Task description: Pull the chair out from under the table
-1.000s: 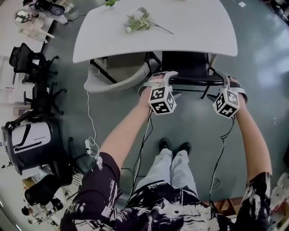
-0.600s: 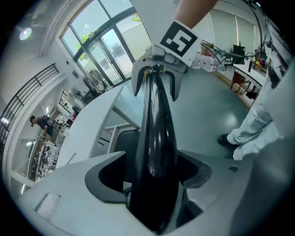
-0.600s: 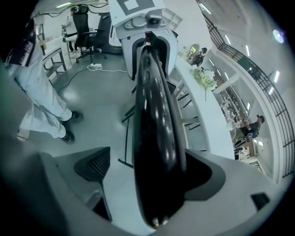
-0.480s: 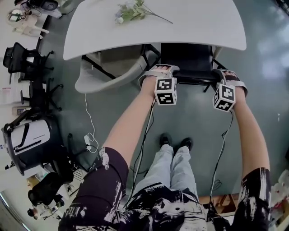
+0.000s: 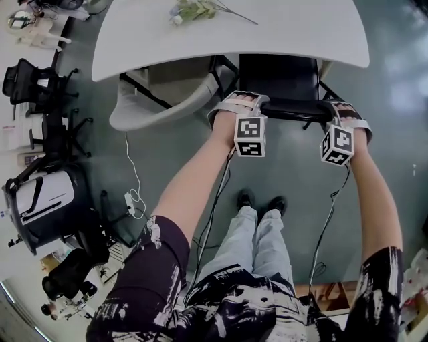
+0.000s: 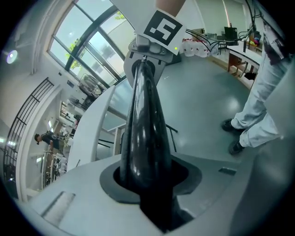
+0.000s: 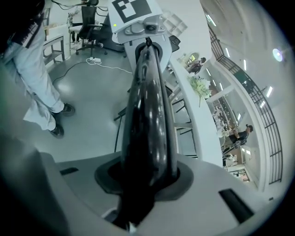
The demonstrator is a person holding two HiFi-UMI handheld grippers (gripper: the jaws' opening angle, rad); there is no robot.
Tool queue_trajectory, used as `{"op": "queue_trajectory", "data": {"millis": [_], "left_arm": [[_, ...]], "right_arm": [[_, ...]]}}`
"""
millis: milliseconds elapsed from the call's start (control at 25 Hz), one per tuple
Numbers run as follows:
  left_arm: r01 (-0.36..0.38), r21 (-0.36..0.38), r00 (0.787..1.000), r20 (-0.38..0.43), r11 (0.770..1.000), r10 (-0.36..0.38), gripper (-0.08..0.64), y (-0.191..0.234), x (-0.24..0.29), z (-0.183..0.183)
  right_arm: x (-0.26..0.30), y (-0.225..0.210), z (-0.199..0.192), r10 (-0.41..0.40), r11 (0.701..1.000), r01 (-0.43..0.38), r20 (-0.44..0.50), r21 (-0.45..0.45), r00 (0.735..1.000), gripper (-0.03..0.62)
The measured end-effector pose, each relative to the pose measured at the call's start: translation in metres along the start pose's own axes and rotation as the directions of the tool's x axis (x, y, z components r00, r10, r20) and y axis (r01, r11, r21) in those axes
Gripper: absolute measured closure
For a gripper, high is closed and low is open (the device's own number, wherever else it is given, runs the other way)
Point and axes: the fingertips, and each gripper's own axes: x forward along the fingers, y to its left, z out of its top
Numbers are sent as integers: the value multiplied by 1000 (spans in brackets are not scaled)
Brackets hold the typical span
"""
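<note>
1. Left claw (image 5: 243, 100): my jaws have just been closing. They now pinch the top edge of the chair (image 5: 277, 83) back, near its left end.
2. Right claw (image 5: 342, 107): my jaws have likewise just been closing. They pinch the same edge near its right end, and the black edge runs straight between them.
3. Chair: black, upright, with its seat tucked under the table (image 5: 301, 37). Its back stands at the table's near edge.
4. Flowers (image 5: 195, 9): lying on the table, well away from the chair.

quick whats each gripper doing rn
left gripper: jaws just closing, shut on the chair back
right gripper: jaws just closing, shut on the chair back
</note>
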Motion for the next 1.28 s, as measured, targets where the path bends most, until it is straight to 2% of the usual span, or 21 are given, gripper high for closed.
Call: {"op": "queue_trajectory", "data": {"millis": [280, 840, 1280], "left_arm": [[-12, 11, 1000, -1, 1000, 12, 442, -35, -17, 0], [-1, -11, 1000, -4, 1000, 0, 448, -167, -83, 34], [40, -26, 999, -9, 999, -40, 445, -269, -133, 55]], "right_arm": [[-17, 38, 15, -17, 1000, 17, 1, 15, 1000, 503], [-94, 166, 39, -12, 1000, 12, -5, -6, 1000, 501], [-151, 263, 60, 4, 1000, -4, -12, -22, 1000, 495]]}}
